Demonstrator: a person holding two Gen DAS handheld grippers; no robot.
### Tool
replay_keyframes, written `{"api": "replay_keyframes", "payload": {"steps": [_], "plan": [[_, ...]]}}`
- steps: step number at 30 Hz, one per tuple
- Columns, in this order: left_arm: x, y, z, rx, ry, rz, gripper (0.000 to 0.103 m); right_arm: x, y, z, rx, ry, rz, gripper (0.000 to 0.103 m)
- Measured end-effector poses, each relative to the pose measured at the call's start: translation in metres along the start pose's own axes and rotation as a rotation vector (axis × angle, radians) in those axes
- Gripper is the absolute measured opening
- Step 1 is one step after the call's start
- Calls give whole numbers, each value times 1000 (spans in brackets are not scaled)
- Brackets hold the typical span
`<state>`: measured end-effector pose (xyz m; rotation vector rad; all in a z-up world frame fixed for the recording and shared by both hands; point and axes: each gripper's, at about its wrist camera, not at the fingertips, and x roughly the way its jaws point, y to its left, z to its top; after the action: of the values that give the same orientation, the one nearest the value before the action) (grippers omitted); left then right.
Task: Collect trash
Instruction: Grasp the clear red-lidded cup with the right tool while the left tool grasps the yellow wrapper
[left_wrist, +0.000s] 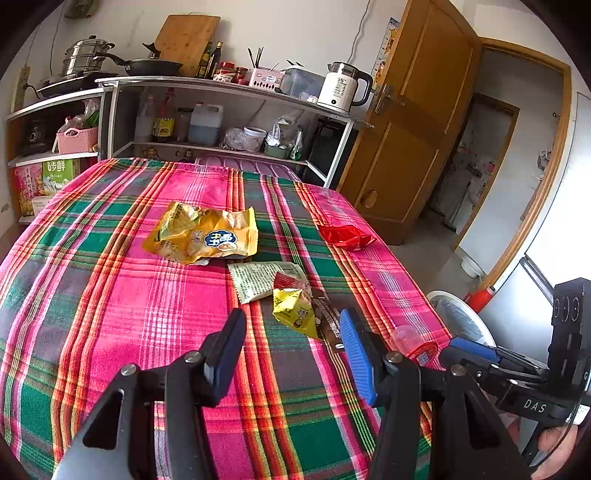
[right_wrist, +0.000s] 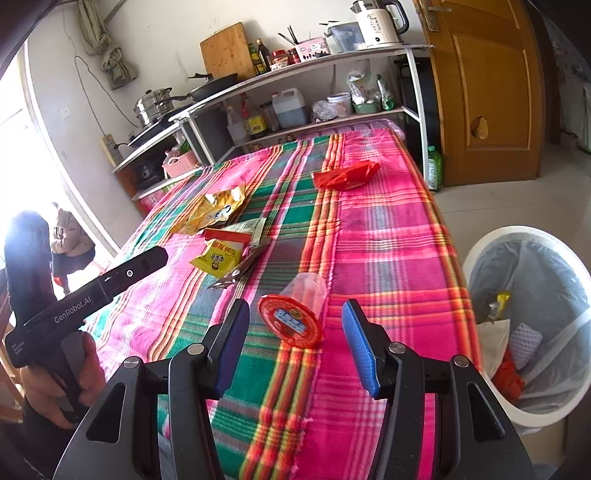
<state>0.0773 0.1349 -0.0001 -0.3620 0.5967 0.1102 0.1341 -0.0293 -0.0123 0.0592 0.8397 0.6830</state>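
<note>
Hovering over the plaid-covered desk (left_wrist: 110, 295), both tools are released w/ nothing between the pads. Left tool (left_wrist: 291, 354) points across the cloth; its blue pads stand wide apart, above bare plaid, not touching any trash. Right tool (right_wrist: 293, 345) also stands wide open; the plastic cup (right_wrist: 295, 314) w/ a red-orange foil lid lies on its side just ahead of the pads, between their lines but not pressed by either.

Trash on the desk, going outward: cup near the right edge, close to the right tool; in the left wrist view it sits just beside that tool's blue tip. Next, a small yellow wrapper (left_wrist: 295, 314) touching a dark brown wrapper (left_wrist: 327, 317), w/ a small red packet (left_wrist: 290, 281) overlapping a pale printed packet (left_wrist: 258, 280). Farther out, a big crumpled yellow snack bag (left_wrist: 201, 234) near the desk's middle. A red bag (left_wrist: 345, 236) lies apart from the rest, toward the far right edge.

White bin (right_wrist: 476, 258) w/ a grey liner stands on the floor just beside the desk's right edge; it already holds some trash, incl. a yellow wrapper, white netting and sth red.

Behind the desk: shelf unit (left_wrist: 229, 86) w/ kettle, pans, bottles; wooden door (left_wrist: 413, 122) to the right.
</note>
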Motion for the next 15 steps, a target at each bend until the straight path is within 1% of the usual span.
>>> {"api": "replay_keyframes", "payload": {"steps": [6, 12, 13, 14, 15], "plan": [[8, 11, 3, -18, 14, 0, 55, 23, 7, 3, -5, 32, -21, 53], [22, 11, 6, -23, 40, -15, 55, 37, 5, 5, 0, 74, -49, 53], [25, 9, 6, -20, 46, -18, 55, 38, 3, 4, 5, 79, -51, 48], [28, 8, 6, -19, 52, -20, 55, 38, 1, 3, 7, 79, -54, 46], [31, 7, 6, -19, 60, -20, 55, 37, 0, 3, 6, 79, -57, 46]]}}
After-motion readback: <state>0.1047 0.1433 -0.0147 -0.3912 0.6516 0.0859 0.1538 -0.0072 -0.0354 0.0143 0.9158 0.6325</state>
